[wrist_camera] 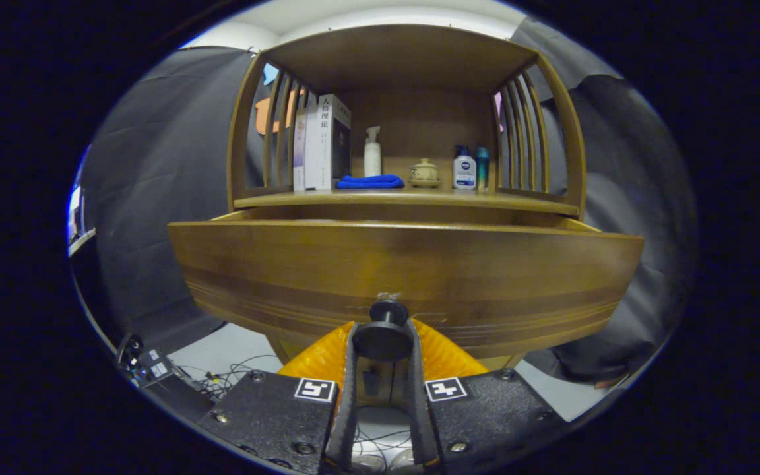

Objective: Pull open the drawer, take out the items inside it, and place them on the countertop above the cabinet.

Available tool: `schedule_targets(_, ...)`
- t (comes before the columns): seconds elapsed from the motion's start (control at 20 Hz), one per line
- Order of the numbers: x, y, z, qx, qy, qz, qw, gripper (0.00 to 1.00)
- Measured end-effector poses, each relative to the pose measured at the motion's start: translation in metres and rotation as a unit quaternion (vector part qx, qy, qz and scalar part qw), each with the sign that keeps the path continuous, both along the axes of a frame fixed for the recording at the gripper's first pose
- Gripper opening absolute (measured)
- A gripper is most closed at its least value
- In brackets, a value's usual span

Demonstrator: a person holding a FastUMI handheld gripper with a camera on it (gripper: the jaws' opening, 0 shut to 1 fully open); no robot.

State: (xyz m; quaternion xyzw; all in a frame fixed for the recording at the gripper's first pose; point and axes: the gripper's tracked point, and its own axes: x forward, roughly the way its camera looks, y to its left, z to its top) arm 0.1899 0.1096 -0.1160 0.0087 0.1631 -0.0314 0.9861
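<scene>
A wooden drawer (406, 264) stands pulled out from the cabinet, its wide front panel facing me. Its dark round knob (385, 336) sits low on the panel's middle, and my gripper (383, 340) is shut on that knob, a finger pressing on each side. The drawer's inside is hidden behind the front panel from this low angle. Above the drawer runs the countertop (518, 201), roofed by a wooden shelf frame.
On the countertop stand upright books (320, 142), a white pump bottle (372, 153), a folded blue cloth (370, 181), a small lidded pot (424, 173) and two small bottles (471, 168). Slatted sides close both ends. Cables and a device (156, 369) lie on the floor, lower left.
</scene>
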Motion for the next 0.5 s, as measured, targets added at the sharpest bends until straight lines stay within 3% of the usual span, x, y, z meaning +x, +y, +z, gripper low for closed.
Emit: schedule_targets(0.5, -0.025, 0.006, -0.002, 0.005, -0.001, 0.01, 1.0, 0.36)
